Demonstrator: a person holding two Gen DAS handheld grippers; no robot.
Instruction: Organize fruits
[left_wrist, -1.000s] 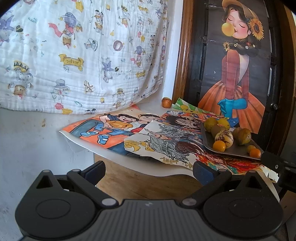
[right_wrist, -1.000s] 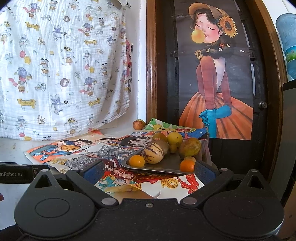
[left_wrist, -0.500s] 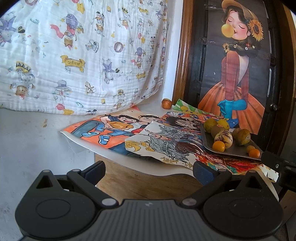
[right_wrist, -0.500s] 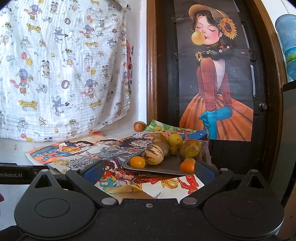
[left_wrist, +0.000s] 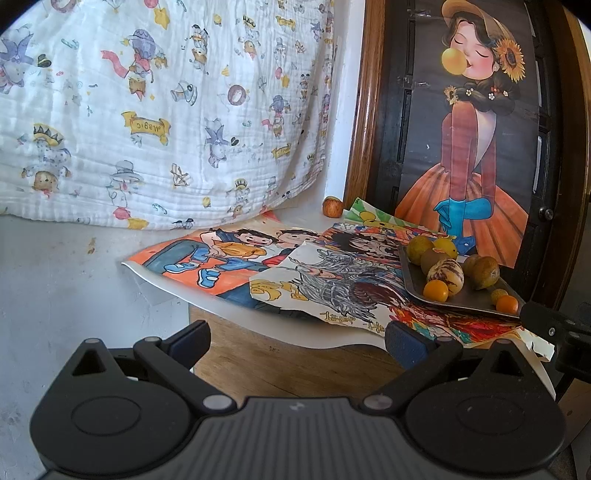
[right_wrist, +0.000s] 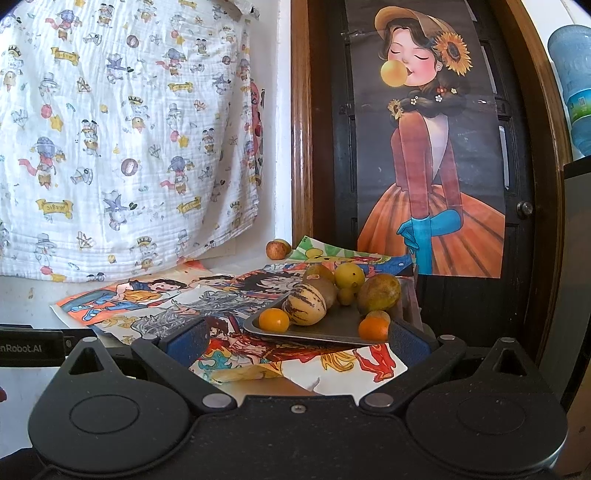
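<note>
Both tools, left tool (left_wrist: 297, 336) and right tool (right_wrist: 297, 338), are held wide and empty. Assorted yellow and orange fruits (right_wrist: 304, 304) are gathered on a grey metal tray (right_wrist: 332, 325) at twelve o'clock of the right tool; one reddish fruit (right_wrist: 277, 249) is left apart, likely uncollected.

A dark door (right_wrist: 424, 147) in a brown wooden frame (right_wrist: 301, 129) bears a painted-girl poster (right_wrist: 428, 166). Left of the door, a cartoon-print white cloth (right_wrist: 110, 129) hangs over the white wall (right_wrist: 282, 147).
</note>
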